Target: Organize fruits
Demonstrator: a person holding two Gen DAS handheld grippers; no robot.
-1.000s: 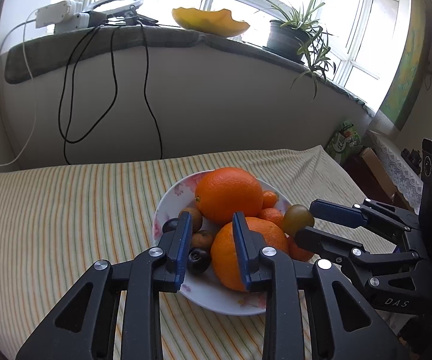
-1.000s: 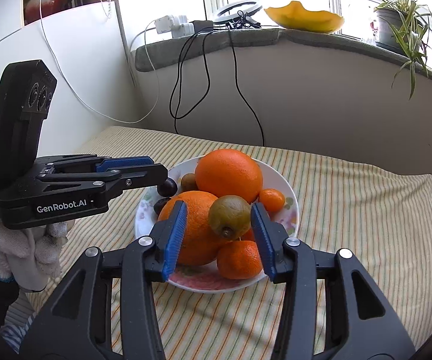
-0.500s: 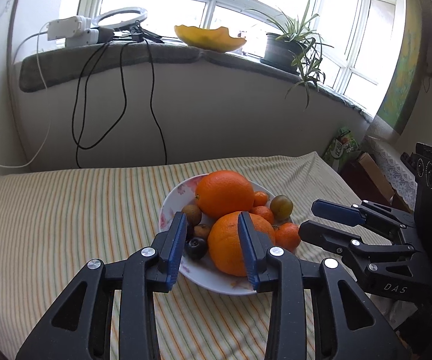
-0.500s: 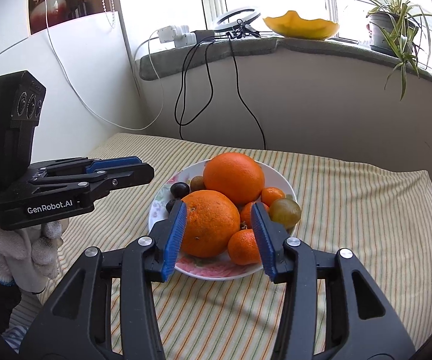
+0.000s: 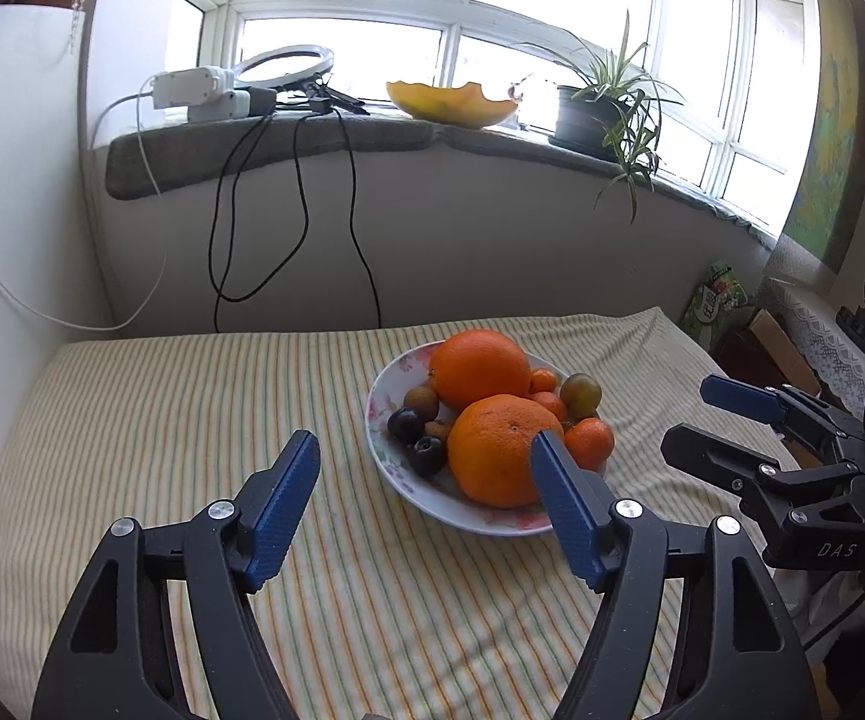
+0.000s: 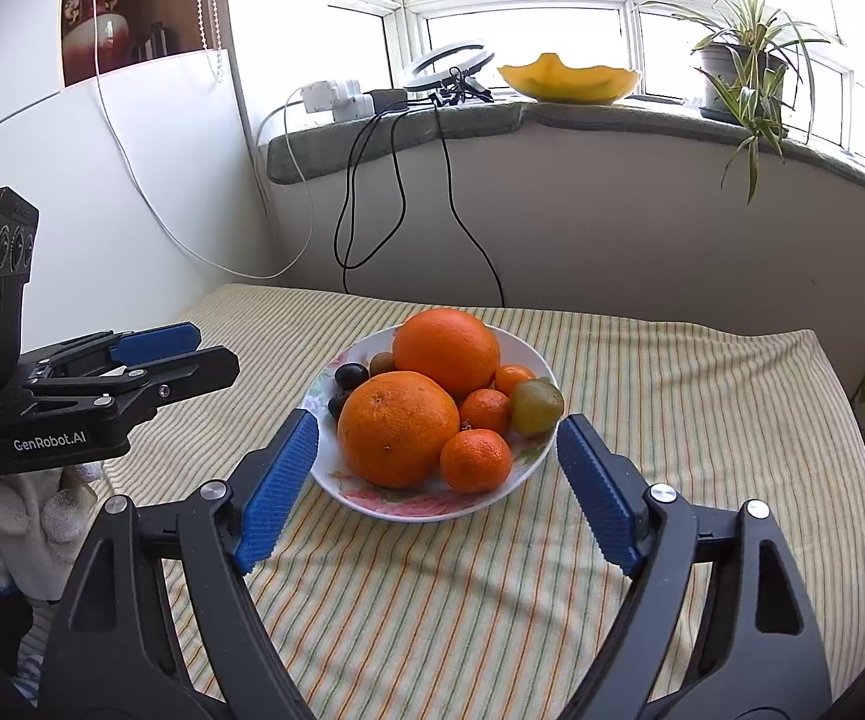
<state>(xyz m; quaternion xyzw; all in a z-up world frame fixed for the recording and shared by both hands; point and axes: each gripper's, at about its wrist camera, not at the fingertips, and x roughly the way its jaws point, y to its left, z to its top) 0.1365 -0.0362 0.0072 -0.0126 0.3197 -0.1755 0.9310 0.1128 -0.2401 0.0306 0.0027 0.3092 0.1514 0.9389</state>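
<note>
Jaws opening, plate [image 5: 375, 414] rim partly hidden.

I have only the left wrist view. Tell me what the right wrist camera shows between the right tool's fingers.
Observer: Nothing is held. The right tool is empty, its jaws opening, and the plate of fruit lies ahead of it, untouched.
Operator: Report what carries my left tool.
Observer: A gloved hand, in white knit, holds the left tool from below; its jaws are opening with nothing between them.
</note>
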